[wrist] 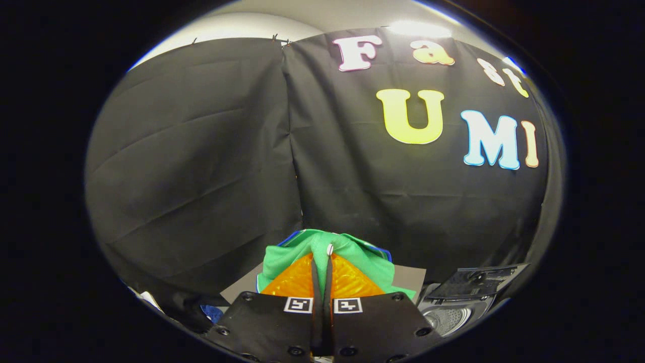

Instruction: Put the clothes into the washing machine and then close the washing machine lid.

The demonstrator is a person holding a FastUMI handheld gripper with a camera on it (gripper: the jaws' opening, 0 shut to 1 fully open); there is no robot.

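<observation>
So the claw (321,257) is pinched nearly all the way together, its two fingers squeezing a fold of a green garment (302,252) between them, with just a thin dark slit left where the tips meet. The fabric looks like a light sporty mesh knit, kind of a jersey weave, soft and rumpled, bunched into a rounded hump that drapes over both fingers, with a strip of blue trim (289,238) peeking out along its top edge at about 11 o'clock from the fingertips. There's a tiny white bit (329,248) right at the pinch point, can't tell if it's a tag or a button. Each finger carries a small square black-and-white marker (298,304) near its base, on flat plates with round screw heads. Down at roughly 4 o'clock from the claw sits the washing machine (446,317), a top loader with its lid (476,280) standing open, a dark flat panel with moulded ribbing, and the perforated shiny metal drum visible below it. A flat grey counter (408,277) shows just beyond the cloth, matte and plain. Another scrap of blue cloth (212,312) lies low at about 8 o'clock. Behind everything hangs the booth wall (201,151), black creased fabric in two panels clipped together at the top, with a pale ceiling above.
</observation>
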